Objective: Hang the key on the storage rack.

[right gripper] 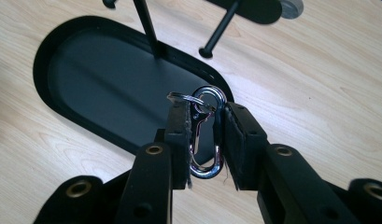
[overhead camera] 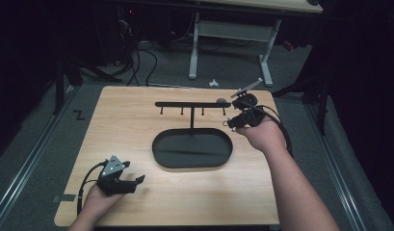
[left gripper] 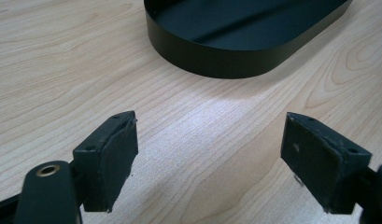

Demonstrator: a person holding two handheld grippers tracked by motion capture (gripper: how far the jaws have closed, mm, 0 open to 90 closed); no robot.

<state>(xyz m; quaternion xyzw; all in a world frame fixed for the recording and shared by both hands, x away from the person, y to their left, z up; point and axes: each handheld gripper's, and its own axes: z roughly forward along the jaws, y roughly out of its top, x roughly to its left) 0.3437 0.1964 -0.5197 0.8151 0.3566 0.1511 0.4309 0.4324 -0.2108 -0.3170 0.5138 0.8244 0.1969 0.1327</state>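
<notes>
The right gripper (right gripper: 205, 135) squeezes a shiny metal clip (right gripper: 205, 140) tight — right in the middle of its own view, above the black tray (right gripper: 86, 79). The left gripper (left gripper: 207, 154) is wide open and holds nothing — it sits low at the lower left of the high view, over the wooden table (left gripper: 62, 70).

L gripper (overhead camera: 129, 182) low at near-left w/ jaws wide apart, hand under it, while R gripper (overhead camera: 231, 124) sits raised at far-right, forearm stretched fwd, jaws pinched tight on a carabiner (right gripper: 205, 137)
</notes>
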